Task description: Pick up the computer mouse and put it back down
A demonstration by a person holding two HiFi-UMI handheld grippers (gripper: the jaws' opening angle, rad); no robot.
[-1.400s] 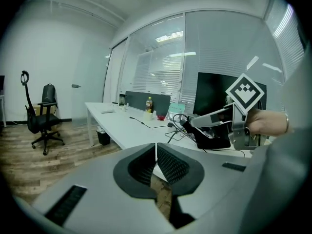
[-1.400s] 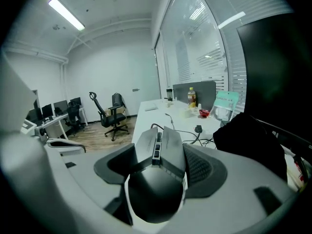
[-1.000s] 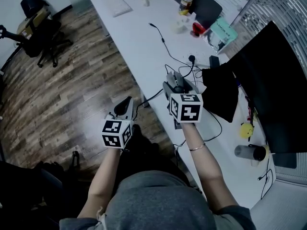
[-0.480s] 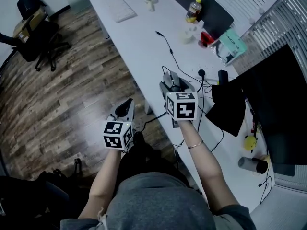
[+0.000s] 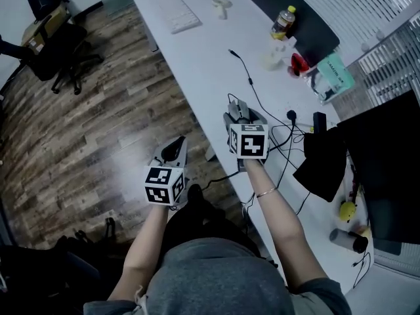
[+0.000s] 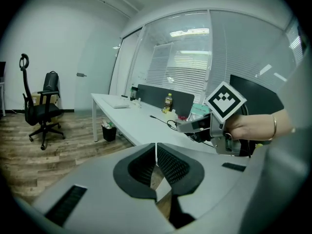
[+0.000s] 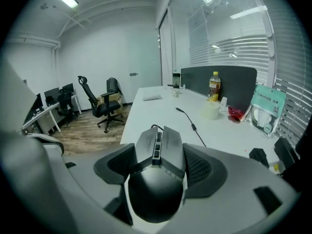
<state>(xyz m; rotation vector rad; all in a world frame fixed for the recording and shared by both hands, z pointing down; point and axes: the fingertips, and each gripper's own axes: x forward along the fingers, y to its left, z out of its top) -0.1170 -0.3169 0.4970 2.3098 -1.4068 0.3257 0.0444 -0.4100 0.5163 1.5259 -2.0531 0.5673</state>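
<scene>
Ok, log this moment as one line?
right gripper: shut on mouse | mouse: over desk | left gripper: shut, empty, beside desk over floor

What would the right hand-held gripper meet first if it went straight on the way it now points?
Probably the bare white desk top beyond its held mouse, left of the black cable; depth is unclear.

Head view: the mouse [image 5: 241, 115] is mostly buried under the marker cube [image 5: 249, 140] on the right hand-held gripper [image 5: 240, 104], only its nose peeking out at 12 o'clock. The monitor [image 5: 388, 166] gets chopped off at 3 o'clock, and the bottle [image 5: 283, 21] label's unreadable.
</scene>
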